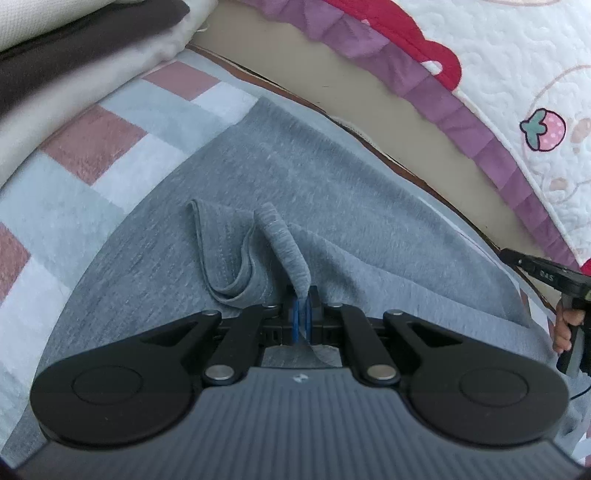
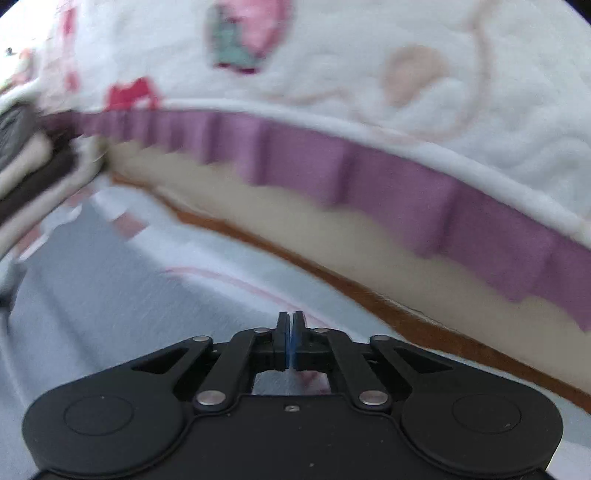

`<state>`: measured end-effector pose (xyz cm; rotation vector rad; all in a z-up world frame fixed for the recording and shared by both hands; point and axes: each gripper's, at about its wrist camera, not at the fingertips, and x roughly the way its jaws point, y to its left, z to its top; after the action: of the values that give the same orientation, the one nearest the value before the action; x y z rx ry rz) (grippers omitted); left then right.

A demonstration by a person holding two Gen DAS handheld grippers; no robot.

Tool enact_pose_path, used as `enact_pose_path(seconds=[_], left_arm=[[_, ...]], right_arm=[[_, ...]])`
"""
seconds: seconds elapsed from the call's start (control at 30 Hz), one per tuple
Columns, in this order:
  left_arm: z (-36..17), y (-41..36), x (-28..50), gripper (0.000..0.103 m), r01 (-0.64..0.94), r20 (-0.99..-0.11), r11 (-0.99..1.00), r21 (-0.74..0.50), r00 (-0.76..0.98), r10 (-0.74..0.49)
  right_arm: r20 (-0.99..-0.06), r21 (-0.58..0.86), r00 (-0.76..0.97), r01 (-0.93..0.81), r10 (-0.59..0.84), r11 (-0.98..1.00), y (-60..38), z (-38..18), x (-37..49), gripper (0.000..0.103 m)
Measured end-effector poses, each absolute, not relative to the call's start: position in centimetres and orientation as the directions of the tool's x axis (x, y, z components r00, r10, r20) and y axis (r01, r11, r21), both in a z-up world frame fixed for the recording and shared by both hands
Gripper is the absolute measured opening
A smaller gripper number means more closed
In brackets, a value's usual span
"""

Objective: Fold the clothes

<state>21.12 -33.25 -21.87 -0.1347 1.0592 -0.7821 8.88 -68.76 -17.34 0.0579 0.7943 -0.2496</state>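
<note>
The grey garment (image 1: 258,177), spread flat on the checked mat (image 1: 92,155), looks soft, light and floppy, so its hems suit pinching: the left gripper (image 1: 302,306) clamps 1 bunched hem fold, the right gripper (image 2: 291,328) is closed empty.

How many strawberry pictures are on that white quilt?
2 show. One strawberry sits near the quilt's purple frill in the left view; a blurred strawberry lies at the top of the right view, perhaps the same one. More may be hidden.
</note>
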Motion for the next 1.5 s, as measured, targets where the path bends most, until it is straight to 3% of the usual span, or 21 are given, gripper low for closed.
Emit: enact_pose_path(seconds=[0.07, 0.17, 0.23, 0.3, 0.37, 0.4, 0.47, 0.57, 0.7, 0.9, 1.0, 1.1, 1.13, 1.17, 1.2, 1.27, 1.4, 1.5], left_arm=[[-21.9, -33.2, 21.1, 0.003, 0.508, -0.729, 0.730, -0.457, 0.257, -0.635], [-21.9, -33.1, 21.1, 0.004, 0.504, -0.725, 0.731, -0.460, 0.262, -0.637], [-22.0, -33.1, 21.2, 0.004, 0.499, -0.724, 0.732, -0.464, 0.263, -0.638], [-22.0, -33.2, 21.1, 0.004, 0.500, -0.723, 0.734, -0.460, 0.269, -0.636], [-21.9, -33.2, 21.0, 0.004, 0.502, -0.722, 0.736, -0.455, 0.275, -0.634], [-21.8, -33.3, 21.0, 0.004, 0.504, -0.721, 0.736, -0.452, 0.278, -0.634], [-21.7, -33.3, 20.9, 0.004, 0.509, -0.720, 0.737, -0.445, 0.286, -0.632], [-21.3, -33.7, 20.9, 0.004, 0.519, -0.712, 0.739, -0.430, 0.308, -0.631], [-19.8, -34.2, 20.9, 0.004, 0.533, -0.671, 0.744, -0.402, 0.382, -0.636], [-16.4, -35.4, 21.0, 0.004, 0.565, -0.607, 0.744, -0.358, 0.464, -0.645], [-15.2, -36.4, 20.4, 0.004, 0.609, -0.589, 0.739, -0.287, 0.496, -0.638], [-14.6, -36.8, 19.8, 0.004, 0.624, -0.575, 0.737, -0.258, 0.514, -0.637], [-14.5, -36.8, 19.7, 0.004, 0.622, -0.574, 0.738, -0.261, 0.515, -0.637], [-14.4, -36.6, 19.6, 0.004, 0.621, -0.572, 0.738, -0.264, 0.516, -0.638], [-14.4, -36.5, 19.5, 0.004, 0.621, -0.569, 0.737, -0.266, 0.517, -0.640], [-14.3, -36.4, 19.2, 0.003, 0.626, -0.563, 0.741, -0.241, 0.532, -0.633], [-13.5, -36.5, 20.0, 0.003, 0.640, -0.550, 0.746, -0.187, 0.561, -0.619], [-12.0, -36.9, 22.1, 0.003, 0.624, -0.532, 0.757, -0.193, 0.582, -0.615]], right_arm=[[-0.705, -0.053, 0.675, 0.257, -0.219, 0.965, -68.4, -16.8, 8.8, 0.002], [-0.716, 0.174, 0.698, 0.151, 0.020, 0.973, -67.4, -16.2, 8.4, 0.010], [-0.749, 0.240, 0.651, 0.095, 0.122, 0.966, -66.3, -16.9, 8.8, 0.032], [-0.790, 0.125, 0.613, 0.122, 0.024, 0.985, -65.4, -18.2, 9.3, 0.031], [-0.770, -0.022, 0.610, 0.268, -0.187, 0.963, -66.1, -18.4, 8.9, 0.018], [-0.750, 0.001, 0.619, 0.354, -0.233, 0.935, -67.0, -17.8, 7.8, 0.027], [-0.711, 0.144, 0.647, 0.516, -0.274, 0.844, -69.4, -15.9, 4.6, 0.031], [-0.650, 0.329, 0.707, 0.592, -0.279, 0.736, -71.9, -13.5, -2.5, 0.043], [-0.673, 0.326, 0.638, 0.711, -0.374, 0.624, -74.6, -12.5, -11.9, 0.048], [-0.752, 0.495, 0.588, 0.802, -0.297, 0.335, -79.2, -16.0, -19.8, 0.050], [-0.739, 0.579, 0.617, 0.787, -0.269, 0.213, -80.1, -18.1, -20.2, 0.063], [-0.707, 0.623, 0.633, 0.768, -0.314, 0.147, -80.2, -19.7, -19.9, 0.063], [-0.693, 0.627, 0.639, 0.763, -0.334, 0.157, -80.3, -19.9, -19.5, 0.059], [-0.675, 0.625, 0.646, 0.757, -0.355, 0.190, -80.3, -20.0, -19.0, 0.048], [-0.667, 0.604, 0.646, 0.760, -0.372, 0.237, -80.2, -20.0, -18.4, 0.007], [-0.632, 0.577, 0.653, 0.756, -0.417, 0.309, -79.2, -18.8, -18.5, 0.007], [-0.475, 0.550, 0.708, 0.703, -0.522, 0.452, -75.5, -14.6, -20.1, 0.007], [-0.445, 0.496, 0.722, 0.691, -0.529, 0.526, -74.5, -12.3, -19.5, 0.007]])
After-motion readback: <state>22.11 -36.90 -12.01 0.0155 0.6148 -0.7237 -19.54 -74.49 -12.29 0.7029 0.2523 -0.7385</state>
